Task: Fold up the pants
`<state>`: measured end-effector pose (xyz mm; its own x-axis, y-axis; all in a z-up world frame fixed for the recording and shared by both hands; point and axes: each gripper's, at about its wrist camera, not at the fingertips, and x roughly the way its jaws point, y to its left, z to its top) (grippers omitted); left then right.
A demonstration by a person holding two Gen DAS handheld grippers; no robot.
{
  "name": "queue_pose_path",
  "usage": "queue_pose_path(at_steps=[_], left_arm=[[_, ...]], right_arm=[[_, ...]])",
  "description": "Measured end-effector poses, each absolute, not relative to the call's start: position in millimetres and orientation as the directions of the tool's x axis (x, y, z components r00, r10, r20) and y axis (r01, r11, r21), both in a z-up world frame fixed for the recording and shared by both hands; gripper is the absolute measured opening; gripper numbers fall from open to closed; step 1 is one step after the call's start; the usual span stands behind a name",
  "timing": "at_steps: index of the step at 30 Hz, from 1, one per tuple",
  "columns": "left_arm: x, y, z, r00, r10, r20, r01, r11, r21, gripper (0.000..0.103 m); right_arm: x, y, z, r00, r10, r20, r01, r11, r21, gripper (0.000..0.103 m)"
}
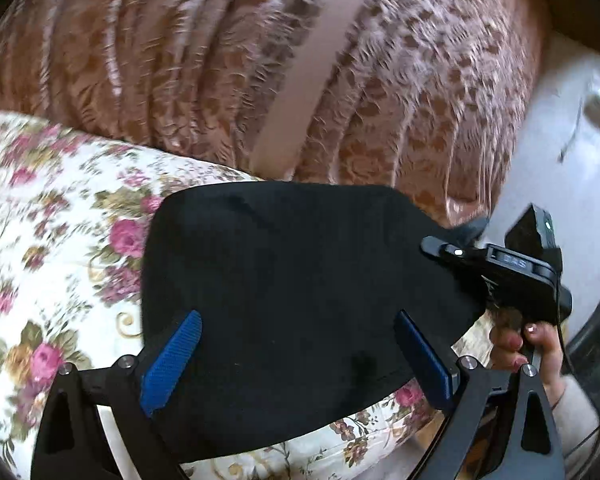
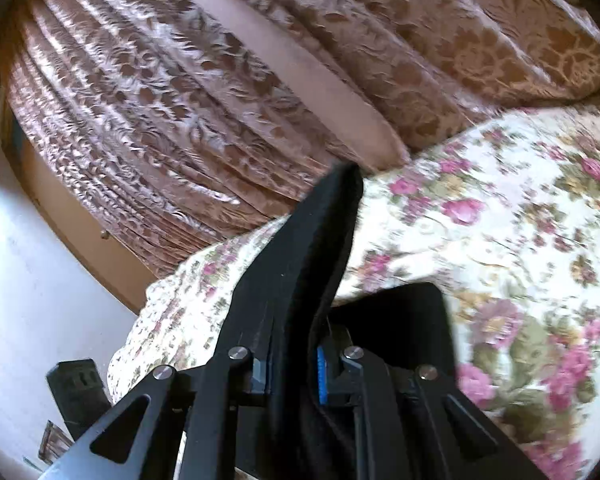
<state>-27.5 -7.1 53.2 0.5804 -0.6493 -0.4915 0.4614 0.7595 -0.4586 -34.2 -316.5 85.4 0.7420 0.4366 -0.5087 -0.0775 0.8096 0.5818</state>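
**Pants gathered into a compact bundle — the fold looks well advanced**

The black pants (image 1: 300, 280) lie on the flowered bedspread (image 1: 52, 208), near its edge, with the brown patterned curtain (image 1: 180, 60) hanging behind. In the left wrist view they show as a short, rounded slab of cloth, not a long pair of legs, so I judge that at least one fold is already made. How many layers it holds cannot be told; the cloth is too dark to show seams.

The left gripper (image 1: 300, 356) hovers over the near part of the bundle with its blue pads spread wide on either side — released, holding nothing. Whether the pads touch the cloth is not clear.

The right gripper (image 2: 292, 376) has its jaws clenched on an edge of the pants (image 2: 312, 264), and a flap of black cloth rises steeply from between the fingers. In the left view the same gripper (image 1: 440, 249) sits at the far right corner of the bundle, with the person's hand (image 1: 524, 344) on its handle below.

I would say the lifted flap is still to be laid down. After that, what seems left is flattening and squaring the bundle. The blur in both views suggests motion.
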Motion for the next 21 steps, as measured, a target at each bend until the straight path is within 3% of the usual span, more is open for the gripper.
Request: queue_pose_path(at_steps=[6, 9, 14, 16, 21], left_arm=[[-28.4, -31.2, 25.9, 0.555, -0.579, -0.598, 0.462, 0.812, -0.357, 0.096], [-33.4, -33.0, 22.9, 0.566, -0.566, -0.599, 0.483, 0.817, -0.316, 0.097], [-30.3, -28.1, 24.4, 0.56, -0.579, -0.592, 0.473, 0.81, -0.346, 0.097], [-25.0, -19.0, 30.1, 0.552, -0.595, -0.584, 0.447, 0.802, -0.395, 0.097], [0.0, -0.3, 48.9, 0.574, -0.558, -0.599, 0.351, 0.829, -0.435, 0.097]], right_arm=[[-24.5, -331.5, 17.9, 0.651, 0.384, -0.655, 0.084, 0.821, 0.565, 0.015], [-27.2, -335.3, -4.2, 0.671, 0.381, -0.636, 0.121, 0.79, 0.601, 0.018], [-35.7, -342.3, -2.4, 0.681, 0.396, -0.616, 0.131, 0.761, 0.635, 0.026], [-40.7, -347.0, 6.5, 0.69, 0.35, -0.634, 0.152, 0.785, 0.6, 0.032], [-53.2, -354.4, 38.3, 0.734, 0.207, -0.647, 0.175, 0.863, 0.474, 0.033]])
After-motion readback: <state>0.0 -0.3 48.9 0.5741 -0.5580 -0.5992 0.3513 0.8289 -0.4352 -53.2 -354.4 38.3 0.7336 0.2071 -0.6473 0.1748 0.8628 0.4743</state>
